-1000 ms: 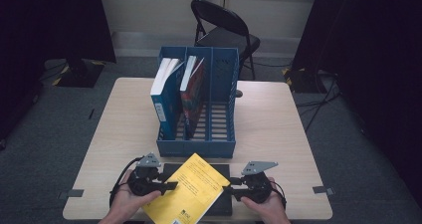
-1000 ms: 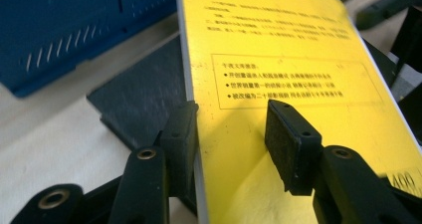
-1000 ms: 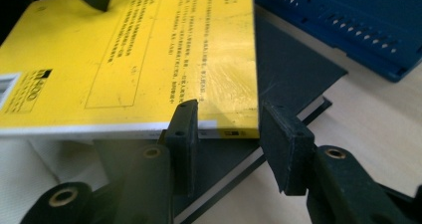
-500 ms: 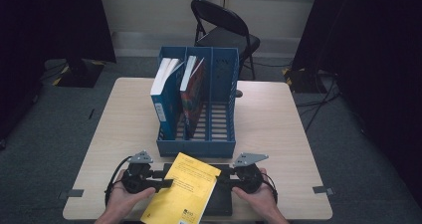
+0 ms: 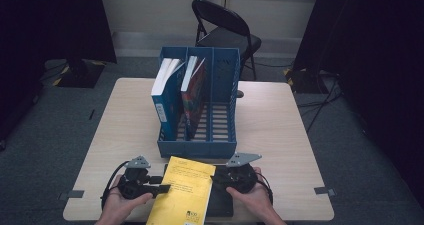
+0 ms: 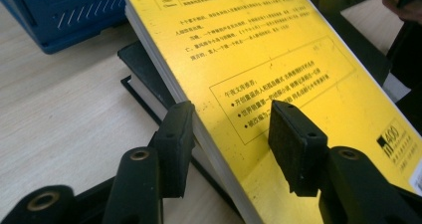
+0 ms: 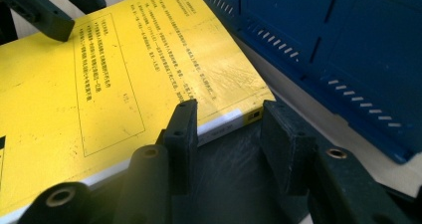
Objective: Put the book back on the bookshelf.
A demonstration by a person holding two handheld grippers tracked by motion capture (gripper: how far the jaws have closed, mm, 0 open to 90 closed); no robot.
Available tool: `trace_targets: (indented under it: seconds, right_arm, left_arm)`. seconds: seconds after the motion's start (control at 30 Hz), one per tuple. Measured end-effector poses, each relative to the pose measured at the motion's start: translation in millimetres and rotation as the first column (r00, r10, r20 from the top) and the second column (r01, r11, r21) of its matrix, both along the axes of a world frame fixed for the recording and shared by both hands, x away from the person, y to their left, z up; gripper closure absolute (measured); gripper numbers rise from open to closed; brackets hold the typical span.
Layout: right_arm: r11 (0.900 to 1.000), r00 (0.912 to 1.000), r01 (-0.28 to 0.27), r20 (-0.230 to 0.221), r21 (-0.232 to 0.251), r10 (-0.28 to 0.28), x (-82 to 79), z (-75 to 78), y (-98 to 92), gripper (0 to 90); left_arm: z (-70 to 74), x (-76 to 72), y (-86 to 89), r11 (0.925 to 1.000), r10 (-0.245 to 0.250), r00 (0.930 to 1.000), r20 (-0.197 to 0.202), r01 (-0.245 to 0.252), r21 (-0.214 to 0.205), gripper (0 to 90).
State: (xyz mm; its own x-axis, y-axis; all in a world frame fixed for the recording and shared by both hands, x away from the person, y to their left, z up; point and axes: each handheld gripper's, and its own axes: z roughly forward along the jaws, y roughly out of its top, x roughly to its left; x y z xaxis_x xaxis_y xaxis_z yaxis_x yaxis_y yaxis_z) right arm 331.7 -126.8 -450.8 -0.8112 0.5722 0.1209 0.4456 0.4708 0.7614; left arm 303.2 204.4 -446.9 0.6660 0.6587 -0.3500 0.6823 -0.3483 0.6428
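**Yellow book straddled by both grippers at near table edge**

A yellow book is seen at the near edge of the table, approx. centred, lying askew on a black book. Its far end is just in front of the blue file rack, w/ a small gap between.

The left gripper is placed at the yellow book's left edge. In the left gripper view the jaws are set approx. half open: one pad sits beside the page block, the other over the cover. The book's edge is between them, raised off the black book on that side. Whether the pads actually press cannot be told; the left jaws have just closed a little.

The right gripper is placed at the book's right edge, near its far corner. In the right gripper view the jaws are likewise approx. half open: one pad is up against the spine by the corner, the other is over the black cover, clear of the yellow book. No grip is made there; the right jaws have just closed a little too.

Two books are stood upright in the rack's left and middle compartments. A folding chair is seen beyond the table's far side.
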Motion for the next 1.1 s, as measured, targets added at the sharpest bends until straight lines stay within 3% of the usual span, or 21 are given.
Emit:
trace_targets:
  seconds: [0.1,0.17,0.2,0.23,0.33,0.5,0.57,0.83,0.9,1.1]
  right_arm:
    - [1.0000,1.0000,0.003,-0.002,0.004,-0.003,5.4,-0.6,3.0,58.6]
    - [0.9997,0.9999,0.011,-0.001,0.021,-0.011,5.9,-2.3,4.1,58.6]
    - [0.9996,0.9999,0.014,0.003,0.026,-0.014,5.4,-2.8,4.1,58.6]
    - [0.9997,0.9999,0.013,0.002,0.020,-0.013,5.1,-3.1,4.0,58.5]
    - [0.9997,0.9999,0.015,-0.009,0.018,-0.015,3.8,-5.5,2.3,57.6]
    - [0.9995,0.9997,0.023,-0.012,0.020,-0.023,3.8,-6.1,1.7,55.3]
    - [0.9994,0.9996,0.026,-0.011,0.024,-0.025,3.4,-6.7,1.5,55.3]
    - [0.9988,0.9994,0.027,-0.022,0.042,-0.026,3.9,-9.1,-0.7,54.9]
    - [0.9986,0.9993,0.028,-0.025,0.044,-0.027,4.1,-9.3,-0.9,54.8]
    - [0.9985,0.9992,0.031,-0.027,0.046,-0.029,3.8,-10.2,-1.4,54.8]
  left_arm:
    - [-2.7,2.8,1.1,0.9997,0.017,0.9998,-0.013,-0.017,-0.017,49.5]
    - [-3.6,4.4,-0.9,0.9991,0.041,0.9991,-0.009,-0.041,0.007,40.0]
    - [-4.1,5.3,-1.4,0.9989,0.047,0.9987,-0.021,-0.047,-0.004,37.2]
    - [-4.6,6.4,-1.2,0.9990,0.042,0.9985,-0.033,-0.043,-0.015,39.4]
    - [-6.1,9.4,-0.8,0.9989,0.044,0.9986,-0.030,-0.045,-0.016,34.9]
    - [-5.4,12.6,-1.0,0.9968,0.068,0.9972,-0.031,-0.069,-0.040,43.8]
    - [-7.1,14.7,-1.7,0.9962,0.065,0.9957,-0.065,-0.069,-0.053,41.8]
    - [-3.3,14.6,-2.0,0.9982,0.054,0.9981,-0.029,-0.055,-0.025,44.4]
    - [-1.8,13.5,-0.5,0.9975,0.058,0.9982,-0.018,-0.058,-0.041,47.6]
    - [3.8,12.8,0.2,0.9964,0.046,0.9989,-0.013,-0.047,-0.071,45.8]
